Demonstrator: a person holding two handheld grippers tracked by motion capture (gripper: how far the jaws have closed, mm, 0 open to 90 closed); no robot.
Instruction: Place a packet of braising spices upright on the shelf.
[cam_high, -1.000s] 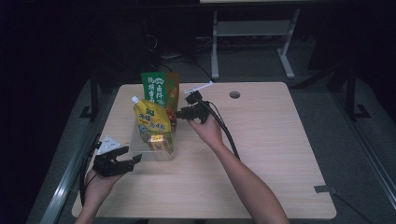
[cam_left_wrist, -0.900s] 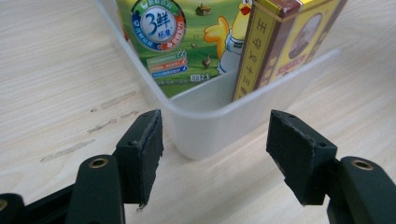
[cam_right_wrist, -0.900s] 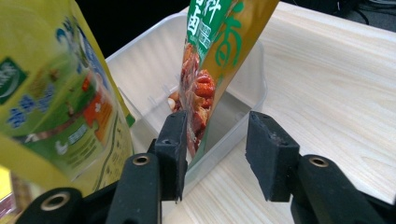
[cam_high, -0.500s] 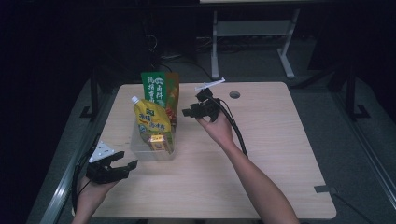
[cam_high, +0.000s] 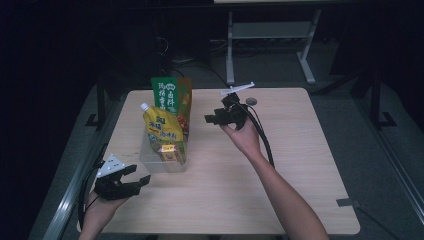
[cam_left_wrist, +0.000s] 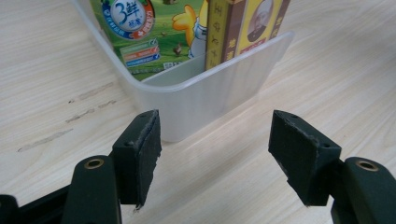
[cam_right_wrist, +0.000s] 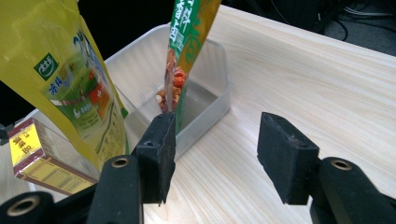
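A clear plastic bin (cam_high: 150, 162) stands on the wooden table, left of centre. In it stand a yellow spouted pouch (cam_high: 162, 131), a green and orange snack bag (cam_high: 170, 100) and a small yellow-brown box (cam_right_wrist: 32, 154). My right gripper (cam_high: 210, 119) hovers just right of the bin, pointing at the snack bag (cam_right_wrist: 187, 42). Its jaws have just been opening and nothing is between them (cam_right_wrist: 215, 144). My left gripper (cam_high: 139, 175) sits near the table's front left corner, facing the bin's near corner (cam_left_wrist: 205, 93). Its jaws have also been opening and are empty (cam_left_wrist: 215, 144).
The table's right half (cam_high: 300, 165) is bare wood. A round cable hole (cam_high: 251, 101) lies near the far edge. A metal frame (cam_high: 270, 45) stands on the floor behind the table. A cable trails from the right gripper along the forearm.
The right gripper has drawn back to the right and upward, away from the snack bag, with its jaws wider apart. The left gripper has stayed in about the same spot.
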